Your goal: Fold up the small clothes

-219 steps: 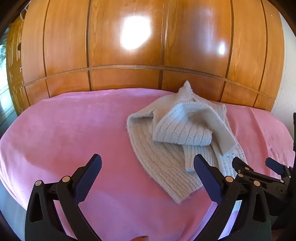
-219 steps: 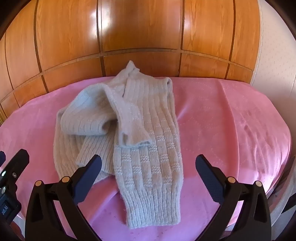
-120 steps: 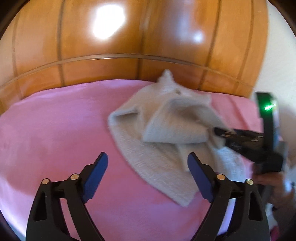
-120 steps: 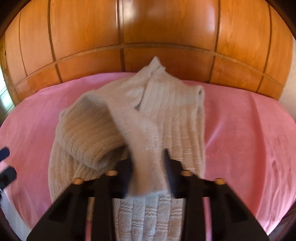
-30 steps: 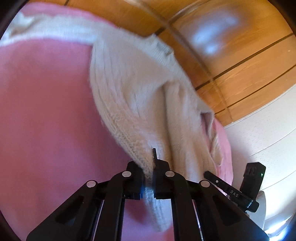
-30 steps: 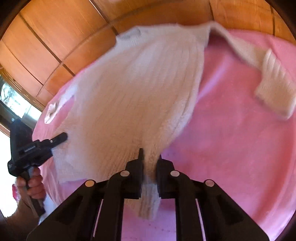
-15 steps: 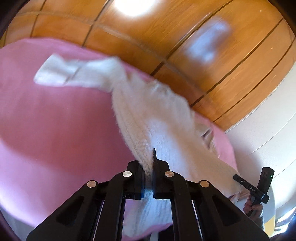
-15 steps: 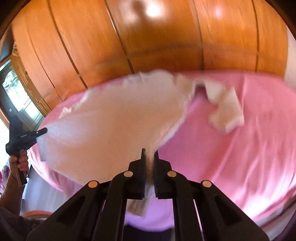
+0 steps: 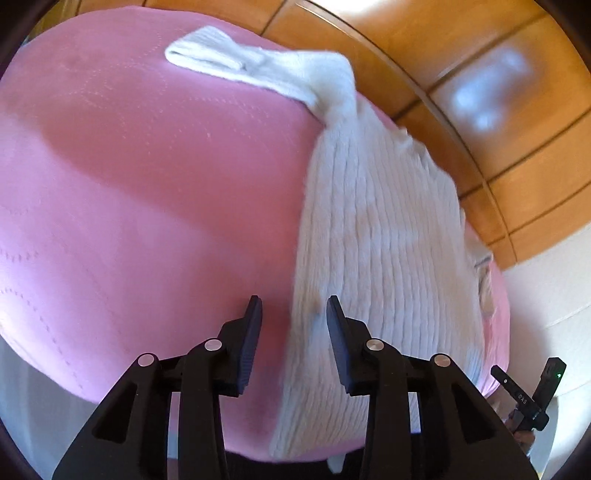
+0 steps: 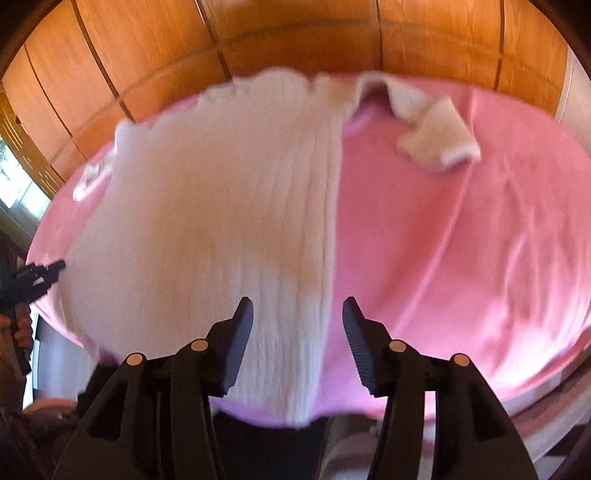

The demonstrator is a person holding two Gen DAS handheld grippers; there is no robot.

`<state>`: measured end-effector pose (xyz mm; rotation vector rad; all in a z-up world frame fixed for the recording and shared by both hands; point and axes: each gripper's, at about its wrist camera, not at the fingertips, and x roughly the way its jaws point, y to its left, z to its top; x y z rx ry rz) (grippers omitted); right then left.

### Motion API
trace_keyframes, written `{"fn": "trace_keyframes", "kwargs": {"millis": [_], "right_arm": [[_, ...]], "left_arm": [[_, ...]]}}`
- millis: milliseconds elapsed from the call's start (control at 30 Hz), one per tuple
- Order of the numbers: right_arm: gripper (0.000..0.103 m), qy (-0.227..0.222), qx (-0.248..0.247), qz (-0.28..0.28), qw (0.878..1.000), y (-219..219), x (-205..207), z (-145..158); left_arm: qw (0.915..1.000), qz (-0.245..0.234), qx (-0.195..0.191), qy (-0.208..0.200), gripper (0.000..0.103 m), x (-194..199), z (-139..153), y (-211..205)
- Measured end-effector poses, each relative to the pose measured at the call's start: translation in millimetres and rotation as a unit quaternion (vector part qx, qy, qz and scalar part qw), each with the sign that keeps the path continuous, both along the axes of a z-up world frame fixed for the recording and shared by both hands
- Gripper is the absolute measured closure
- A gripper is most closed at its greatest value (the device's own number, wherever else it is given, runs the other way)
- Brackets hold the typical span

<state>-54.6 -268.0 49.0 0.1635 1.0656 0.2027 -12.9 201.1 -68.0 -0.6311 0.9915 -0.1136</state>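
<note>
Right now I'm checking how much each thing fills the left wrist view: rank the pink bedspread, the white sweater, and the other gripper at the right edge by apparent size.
1. pink bedspread, largest.
2. white sweater.
3. right gripper, smallest; it is farther from the camera, so this ranking says nothing sure about its true size.

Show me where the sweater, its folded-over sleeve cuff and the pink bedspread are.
sweater (image 9: pixel 376 236), left wrist view, ribbed body panel.
sleeve cuff (image 10: pixel 439 138), right wrist view, middle of the cuff.
pink bedspread (image 9: pixel 147 192), left wrist view, bare stretch left of the sweater.

I saw a cream ribbed sweater (image 9: pixel 376 221) on a pink bedspread (image 9: pixel 147 184), before glossy orange-brown wood panels (image 10: pixel 295 33).
</note>
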Motion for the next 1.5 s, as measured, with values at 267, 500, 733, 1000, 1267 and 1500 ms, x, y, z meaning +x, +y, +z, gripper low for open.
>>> {"fn": "trace_keyframes", "kwargs": {"millis": [267, 500, 733, 1000, 1267, 1500], "right_arm": [[0.023, -0.075, 0.034, 0.053, 0.995, 93, 75, 2], [0.014, -0.061, -0.053, 0.061, 0.995, 146, 115, -63], [0.002, -0.069, -0.004, 0.057, 0.996, 134, 118, -74], [0.002, -0.073, -0.004, 0.057, 0.996, 136, 117, -73], [0.002, -0.073, -0.01, 0.058, 0.996, 136, 116, -72], [0.002, -0.072, -0.015, 0.059, 0.995, 138, 118, -72]], "left_arm": [[0.9949, 0.085, 0.055, 0.0, 0.068, 25, 12, 26], [0.9733, 0.176, 0.147, -0.001, 0.068, 64, 24, 88], [0.9418, 0.107, 0.315, -0.049, 0.032, 119, 36, 64], [0.8984, 0.028, 0.436, -0.04, 0.071, 197, 11, 49], [0.9328, 0.202, 0.291, -0.067, 0.097, 174, 77, 177], [0.9077, 0.311, 0.279, -0.034, 0.098, 146, 100, 280]]}}
